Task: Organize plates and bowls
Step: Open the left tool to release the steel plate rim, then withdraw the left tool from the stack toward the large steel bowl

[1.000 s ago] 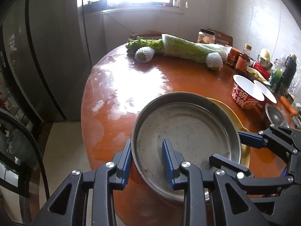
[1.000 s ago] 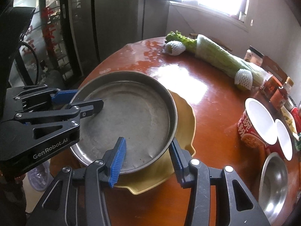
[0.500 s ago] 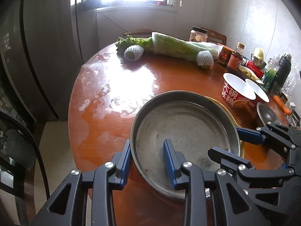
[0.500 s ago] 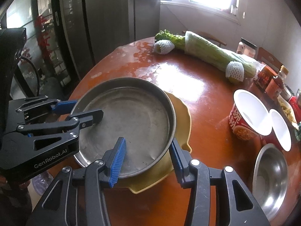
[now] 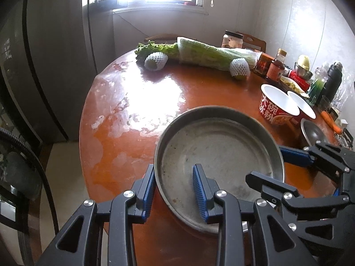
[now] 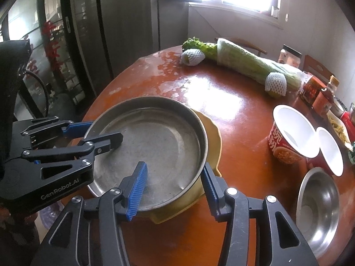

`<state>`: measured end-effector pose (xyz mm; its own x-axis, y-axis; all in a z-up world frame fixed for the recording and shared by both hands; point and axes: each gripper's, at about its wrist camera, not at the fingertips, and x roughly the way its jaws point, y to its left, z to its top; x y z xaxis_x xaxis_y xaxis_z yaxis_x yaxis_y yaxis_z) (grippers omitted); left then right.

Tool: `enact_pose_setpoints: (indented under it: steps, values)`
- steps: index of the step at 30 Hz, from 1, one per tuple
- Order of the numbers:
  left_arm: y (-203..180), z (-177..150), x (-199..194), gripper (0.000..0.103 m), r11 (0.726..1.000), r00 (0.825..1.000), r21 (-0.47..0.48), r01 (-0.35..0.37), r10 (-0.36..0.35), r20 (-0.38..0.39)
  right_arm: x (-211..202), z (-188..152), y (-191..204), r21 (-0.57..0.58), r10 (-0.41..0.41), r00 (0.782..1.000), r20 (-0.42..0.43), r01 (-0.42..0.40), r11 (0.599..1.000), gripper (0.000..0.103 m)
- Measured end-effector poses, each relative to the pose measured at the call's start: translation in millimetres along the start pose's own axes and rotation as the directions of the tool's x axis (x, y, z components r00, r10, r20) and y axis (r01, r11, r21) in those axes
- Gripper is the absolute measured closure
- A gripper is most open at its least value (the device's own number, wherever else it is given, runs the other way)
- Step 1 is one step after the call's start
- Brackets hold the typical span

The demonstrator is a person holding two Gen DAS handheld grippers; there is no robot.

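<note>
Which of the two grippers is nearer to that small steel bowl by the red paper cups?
The right gripper. Its jaws straddle the metal pan's rim on the side toward the steel bowl; the left gripper is at the pan's opposite rim.

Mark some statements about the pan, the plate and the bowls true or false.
1. The metal pan sits on the yellow plate. True.
2. The steel bowl is stacked inside the pan. False: it stands on the table, apart from the pan, near the paper bowls.
3. The larger red paper bowl stands right beside a smaller one. True.
4. The pan holds vegetables. False: there is no food in it; the wrapped cabbage lies at the table's far side.
</note>
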<state>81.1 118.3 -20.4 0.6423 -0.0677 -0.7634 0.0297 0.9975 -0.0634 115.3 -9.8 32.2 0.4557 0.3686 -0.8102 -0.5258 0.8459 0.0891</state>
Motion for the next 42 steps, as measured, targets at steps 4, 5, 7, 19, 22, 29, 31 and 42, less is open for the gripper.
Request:
enact_pose_setpoints:
  steps: [4,5,7,19,22,29,31,42]
  values:
    - [-2,1,0,0.069,1.0,1.0,0.001,0.007,-0.007,0.003,-3,0,1,-0.002,-0.003,1.0,0.01,0.003,1.0,0.046]
    - [-2,1,0,0.069,1.0,1.0,0.002,0.005,-0.005,0.004,-4,0,0,0.001,-0.002,1.0,0.011,0.002,1.0,0.046]
    - [-3,1,0,0.069,1.0,1.0,0.001,0.004,-0.004,0.006,-6,0,0,0.005,-0.001,1.0,0.016,0.001,1.0,0.046]
    - [5,2,-10,0.058,0.999,0.999,-0.034,-0.007,0.008,0.031,-13,0,-2,0.024,0.001,0.999,0.047,-0.002,1.0,0.04]
    - [7,2,-14,0.051,0.999,0.999,-0.053,-0.006,0.008,0.034,-16,0,-2,0.024,0.006,0.998,0.062,-0.008,1.0,0.038]
    - [5,5,-29,0.049,0.998,0.997,-0.056,-0.026,0.03,0.07,-21,2,-2,0.024,0.002,0.997,0.079,-0.004,1.0,0.038]
    - [3,6,-33,0.045,0.998,0.995,-0.057,-0.039,0.043,0.085,-23,2,-3,0.025,-0.002,0.996,0.087,0.0,1.0,0.037]
    - [-4,10,-61,0.037,0.997,0.987,-0.075,-0.003,0.015,0.161,-41,1,-10,0.034,-0.042,0.989,0.142,0.037,0.999,0.03]
